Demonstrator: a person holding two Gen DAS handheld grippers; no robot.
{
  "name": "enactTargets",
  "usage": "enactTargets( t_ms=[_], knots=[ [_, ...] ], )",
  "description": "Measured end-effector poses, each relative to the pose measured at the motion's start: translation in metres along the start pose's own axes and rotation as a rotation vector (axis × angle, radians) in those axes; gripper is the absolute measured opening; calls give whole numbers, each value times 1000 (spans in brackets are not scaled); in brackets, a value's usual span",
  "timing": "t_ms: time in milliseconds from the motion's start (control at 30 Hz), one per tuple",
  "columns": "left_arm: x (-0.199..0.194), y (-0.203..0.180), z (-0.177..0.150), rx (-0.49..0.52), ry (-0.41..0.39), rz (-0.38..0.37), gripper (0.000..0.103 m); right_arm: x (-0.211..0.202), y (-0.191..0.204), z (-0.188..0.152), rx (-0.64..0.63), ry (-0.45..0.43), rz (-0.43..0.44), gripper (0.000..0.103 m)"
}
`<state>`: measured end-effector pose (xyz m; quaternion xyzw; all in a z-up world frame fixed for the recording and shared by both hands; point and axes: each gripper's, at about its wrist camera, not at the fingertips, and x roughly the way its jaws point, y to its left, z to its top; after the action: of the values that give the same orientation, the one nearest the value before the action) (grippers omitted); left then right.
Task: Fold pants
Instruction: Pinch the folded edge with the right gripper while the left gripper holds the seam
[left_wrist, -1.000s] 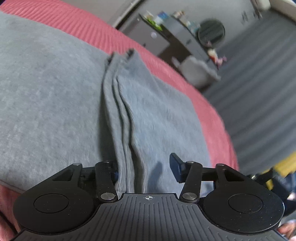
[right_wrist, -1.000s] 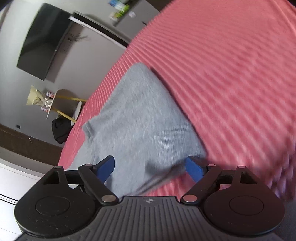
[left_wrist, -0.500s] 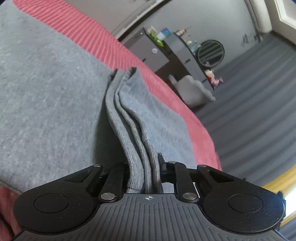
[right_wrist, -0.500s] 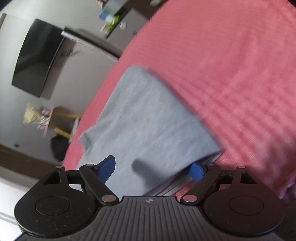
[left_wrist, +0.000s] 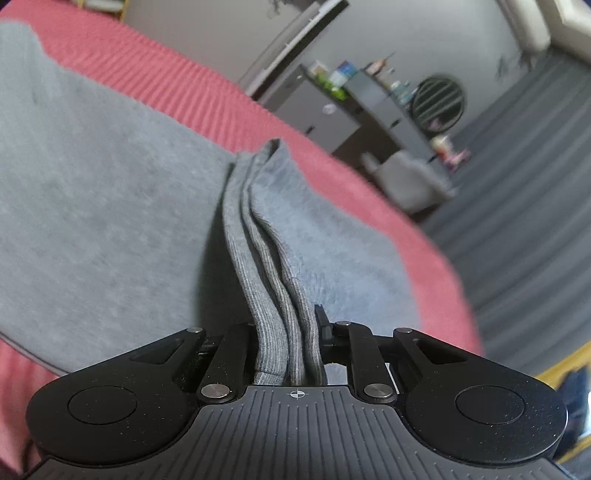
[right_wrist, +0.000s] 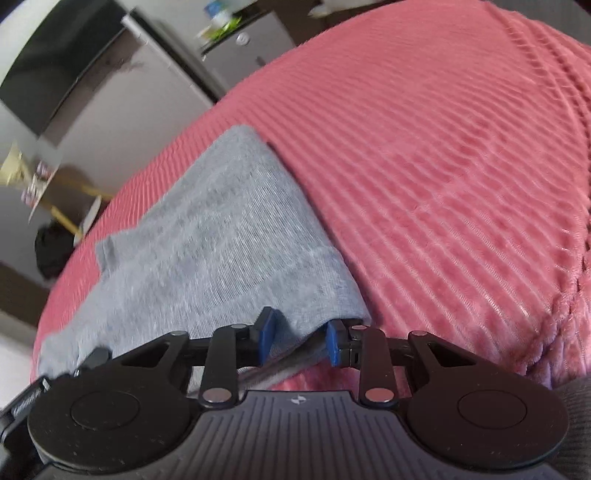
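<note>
No readable text, labels or numbers. Only marks: small crosshair symbol on left gripper (left_wrist: 289, 339) body just behind jaws; small pale logo mark, not legible, on right gripper (right_wrist: 297, 341) body behind jaws. Distant shelf items too blurred.

both tongs share one build: a matte black ribbed base plate, two round housings at its sides and black linkage arms pinned with silver screws. the left tongs (left_wrist: 288, 332) carry a small crosshair mark (dead centre on the plate); the right tongs (right_wrist: 299, 339) have blue fingertip pads (right_wrist: 266, 328) and a pale logo.
</note>
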<state>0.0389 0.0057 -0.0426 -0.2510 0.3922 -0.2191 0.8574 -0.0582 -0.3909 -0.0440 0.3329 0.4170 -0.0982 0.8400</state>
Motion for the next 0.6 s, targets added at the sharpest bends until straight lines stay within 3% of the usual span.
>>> enactTargets(
  t_ms=[100, 167, 233, 367, 467, 600],
  knots=[
    [9, -6, -1, 54, 57, 70, 17, 1, -2, 6, -20, 78, 18, 36],
    [9, -10, 1, 96, 72, 60, 24, -4, -2, 11, -53, 137, 66, 42],
    [10, -6, 6, 70, 64, 39, 29, -13, 1, 13, -99, 167, 138, 57],
    [17, 6, 24, 5, 26, 70, 38, -36, 8, 20, -229, 102, 210, 60],
    [17, 1, 39, -1, -38, 76, 39, -35, 12, 29, -267, -49, 106, 59],
    [32, -12, 54, 78, -59, 137, 45, 2, 29, 30, -358, -172, -53, 36]
  ],
)
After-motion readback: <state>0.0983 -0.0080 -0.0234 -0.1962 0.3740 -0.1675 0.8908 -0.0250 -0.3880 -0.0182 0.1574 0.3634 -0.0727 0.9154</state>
